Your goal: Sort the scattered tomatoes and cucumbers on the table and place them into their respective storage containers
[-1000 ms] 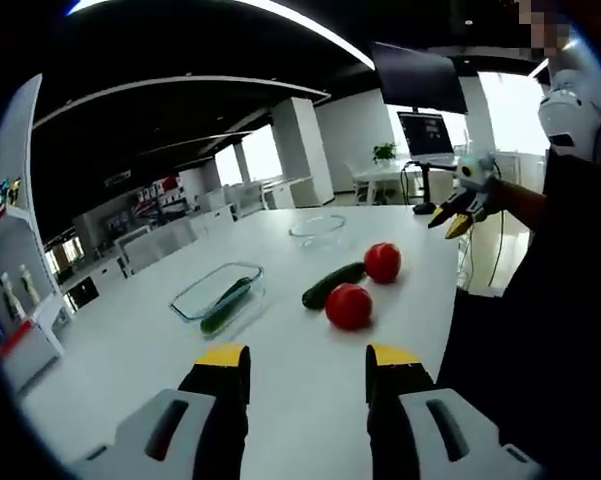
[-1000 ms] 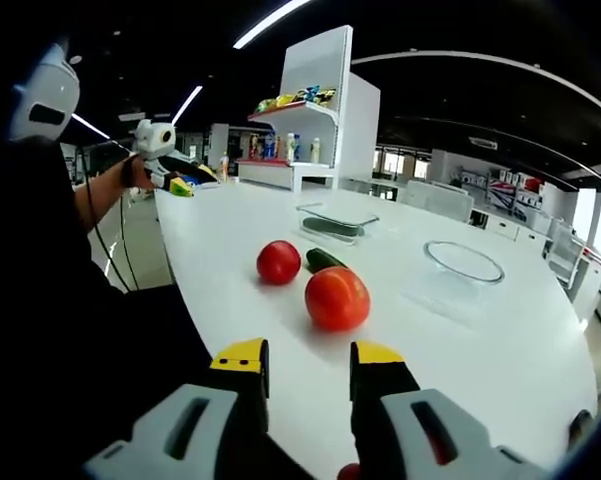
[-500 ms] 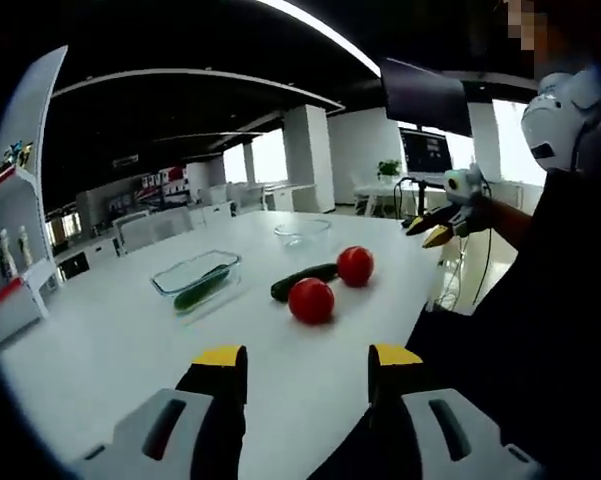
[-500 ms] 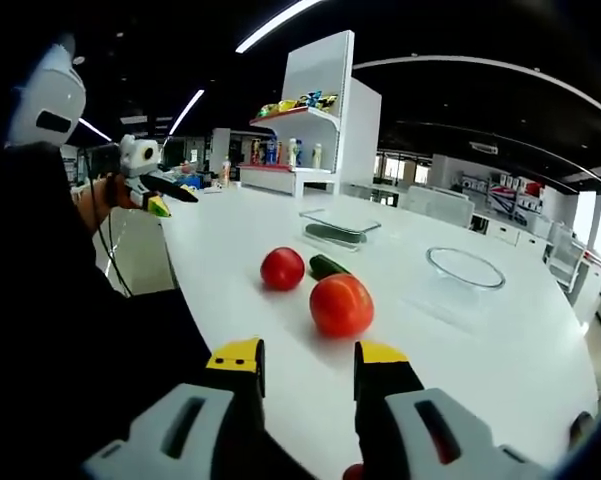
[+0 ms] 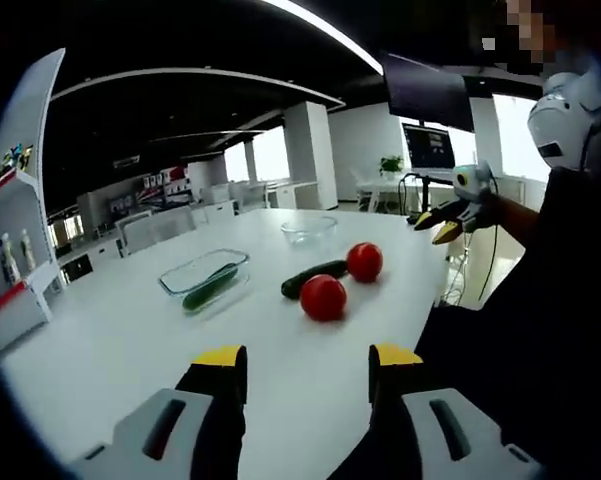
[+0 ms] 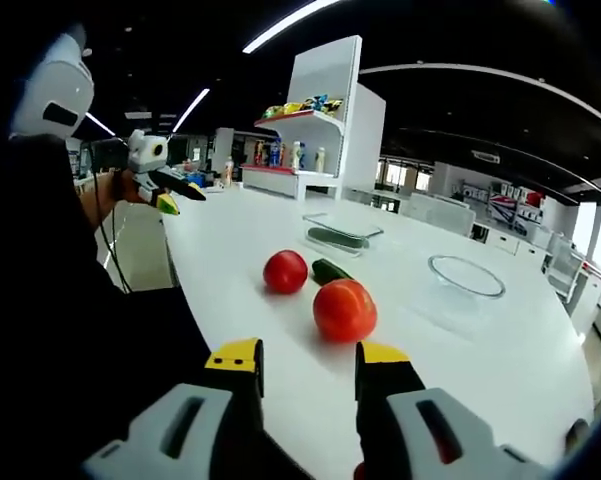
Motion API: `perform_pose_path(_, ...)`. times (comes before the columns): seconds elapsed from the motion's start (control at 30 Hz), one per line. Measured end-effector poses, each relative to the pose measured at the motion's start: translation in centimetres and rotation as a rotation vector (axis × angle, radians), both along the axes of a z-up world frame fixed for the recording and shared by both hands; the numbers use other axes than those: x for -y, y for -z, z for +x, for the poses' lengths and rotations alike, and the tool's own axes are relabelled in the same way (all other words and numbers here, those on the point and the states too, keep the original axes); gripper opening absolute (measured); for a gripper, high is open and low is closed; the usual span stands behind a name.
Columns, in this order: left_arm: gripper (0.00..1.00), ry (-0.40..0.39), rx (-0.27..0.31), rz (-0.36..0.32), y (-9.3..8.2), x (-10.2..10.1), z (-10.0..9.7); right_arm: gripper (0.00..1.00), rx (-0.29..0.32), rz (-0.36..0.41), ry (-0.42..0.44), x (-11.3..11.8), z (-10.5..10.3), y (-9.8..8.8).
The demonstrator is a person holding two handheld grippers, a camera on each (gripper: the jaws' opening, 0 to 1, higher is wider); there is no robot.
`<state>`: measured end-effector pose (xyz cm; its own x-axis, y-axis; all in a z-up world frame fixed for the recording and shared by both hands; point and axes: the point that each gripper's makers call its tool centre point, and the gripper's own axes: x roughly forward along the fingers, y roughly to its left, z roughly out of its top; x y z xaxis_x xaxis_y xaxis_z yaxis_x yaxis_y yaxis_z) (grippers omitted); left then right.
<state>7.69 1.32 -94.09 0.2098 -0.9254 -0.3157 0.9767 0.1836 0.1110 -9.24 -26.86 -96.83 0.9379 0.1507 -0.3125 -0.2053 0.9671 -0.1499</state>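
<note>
Two red tomatoes (image 5: 323,297) (image 5: 364,261) lie on the white table (image 5: 130,350) with a dark green cucumber (image 5: 312,279) between them. A rectangular glass container (image 5: 205,282) to their left holds another cucumber (image 5: 208,288). Farther back stands a round glass bowl (image 5: 308,228). My left gripper (image 5: 308,365) is open over the table's near edge, well short of the tomatoes. My right gripper (image 6: 307,365) is open too, facing the nearer tomato (image 6: 344,310), the second tomato (image 6: 285,271), the cucumber (image 6: 330,270), the container (image 6: 342,232) and the bowl (image 6: 466,276).
The person's dark torso lines the table edge in both views. A hand holds the right gripper (image 5: 445,215) off the table's right end, and the left gripper (image 6: 165,185) hovers at the far left corner. A white shelf unit (image 6: 320,130) stands behind.
Both cameras have shifted slightly with the hands. The tomatoes, cucumbers and containers have stayed where they were, and both grippers remain open with nothing in them.
</note>
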Motion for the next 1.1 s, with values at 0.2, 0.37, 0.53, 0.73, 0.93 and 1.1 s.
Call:
perform_pose_path(0.2,0.51,0.017,0.01,0.016,0.9,0.4,-0.2,0.36,-0.003,-0.044,-0.01,0.0,0.7,0.3)
perform_pose_path(0.37,0.5,0.007,0.008,0.019,1.0,0.2,0.2,0.39,0.001,-0.066,-0.016,-0.2,1.7,0.4)
perform_pose_path(0.53,0.5,0.003,0.01,0.019,1.0,0.4,0.5,0.49,0.013,-0.099,0.011,0.0,3.2,0.5)
perform_pose_path(0.73,0.5,0.014,0.008,0.021,1.1,0.6,0.1,0.58,-0.009,-0.186,0.008,-0.5,4.6,1.8)
perform_pose_path(0.93,0.49,0.015,0.006,0.03,1.5,0.4,0.0,0.63,-0.001,-0.194,0.005,-0.8,5.7,1.9)
perform_pose_path(1.1,0.49,0.015,-0.004,0.026,1.6,0.2,-0.1,0.65,0.014,-0.172,0.012,-0.8,6.6,1.5)
